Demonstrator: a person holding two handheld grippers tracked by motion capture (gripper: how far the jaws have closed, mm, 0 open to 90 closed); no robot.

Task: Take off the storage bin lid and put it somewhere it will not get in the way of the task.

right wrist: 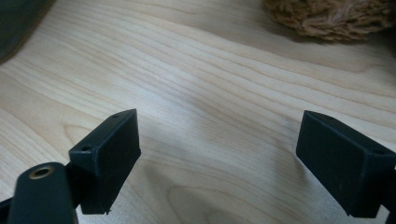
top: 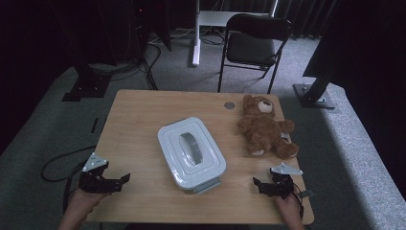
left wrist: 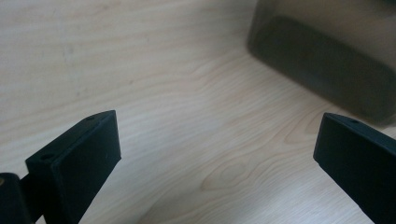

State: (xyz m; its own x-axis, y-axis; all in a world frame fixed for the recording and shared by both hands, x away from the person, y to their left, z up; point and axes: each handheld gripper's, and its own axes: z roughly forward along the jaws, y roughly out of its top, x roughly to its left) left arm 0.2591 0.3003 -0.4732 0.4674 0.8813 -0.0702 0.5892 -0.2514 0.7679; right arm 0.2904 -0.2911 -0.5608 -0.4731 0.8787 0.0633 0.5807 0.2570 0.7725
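- The left gripper (top: 125, 179) sits at the lower left of the high view, over the near left corner of the table (top: 139, 120), held by a hand (top: 79, 207) that comes in from the bottom edge.
- In the left gripper view its jaws stand wide apart, with bare wood between them and nothing in their hold.
- The right gripper (top: 256, 184) is at the lower right of the high view, above the near right part of the table, with a hand (top: 289, 207) behind it.
- In the right gripper view its jaws are likewise spread wide, nothing between them but the wood grain.
- A white lidded box (top: 191, 152) lies at the centre of the high view, between the two grippers and a little beyond them, apart from both; it is turned at an angle to the table edges, with a grey handle (top: 190, 147) on its lid.
- The box's dark side shows at the upper right of the left gripper view (left wrist: 322, 65).
- A brown teddy bear (top: 264, 127) lies at the right of centre in the high view, beyond the right gripper and just beside the box without touching it.
- Its fur shows at the upper right of the right gripper view (right wrist: 327, 16).
- At the top of the high view a black folding chair (top: 254, 45) stands on the grey floor beyond the table.
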